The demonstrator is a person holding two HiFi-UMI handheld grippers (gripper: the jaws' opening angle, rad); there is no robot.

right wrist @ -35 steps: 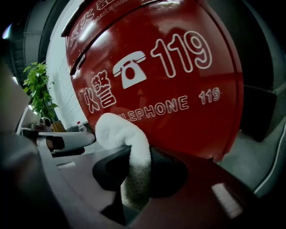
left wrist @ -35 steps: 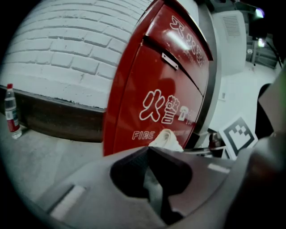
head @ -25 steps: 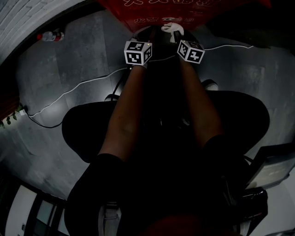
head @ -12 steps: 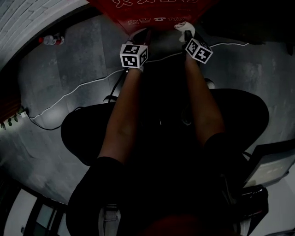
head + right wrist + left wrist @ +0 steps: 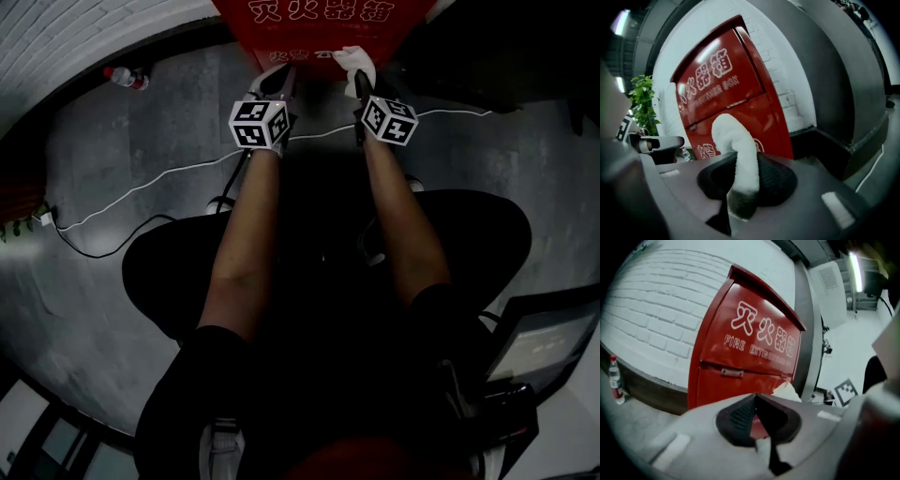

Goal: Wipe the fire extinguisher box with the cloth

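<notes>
1. Since half a second ago, more of the red fire extinguisher box (image 5: 319, 19) shows at the top of the head view; the right gripper (image 5: 357, 75) and its white cloth (image 5: 354, 60) sit slightly further left along the box's lower front than before.
2. The right gripper is clamped on the cloth; in the right gripper view the cloth is pinched between the dark pads, and its free end curls up out of the jaws in front of the box's lower door.
3. The cloth lies against or just short of the box's lower front; contact cannot be told.
4. The left gripper (image 5: 755, 399) has its jaws drawn together with the tips meeting and nothing between them; it points at the box's lower panel, just left of the cloth.
5. The box stands against a white brick wall (image 5: 670, 310); white lettering runs across its upper door.
6. A plastic bottle (image 5: 127, 78) lies on the floor left of the box, by the wall; a white cable (image 5: 141, 192) trails over the grey floor in front of the box; a green plant (image 5: 642, 103) stands well to the box's left.
</notes>
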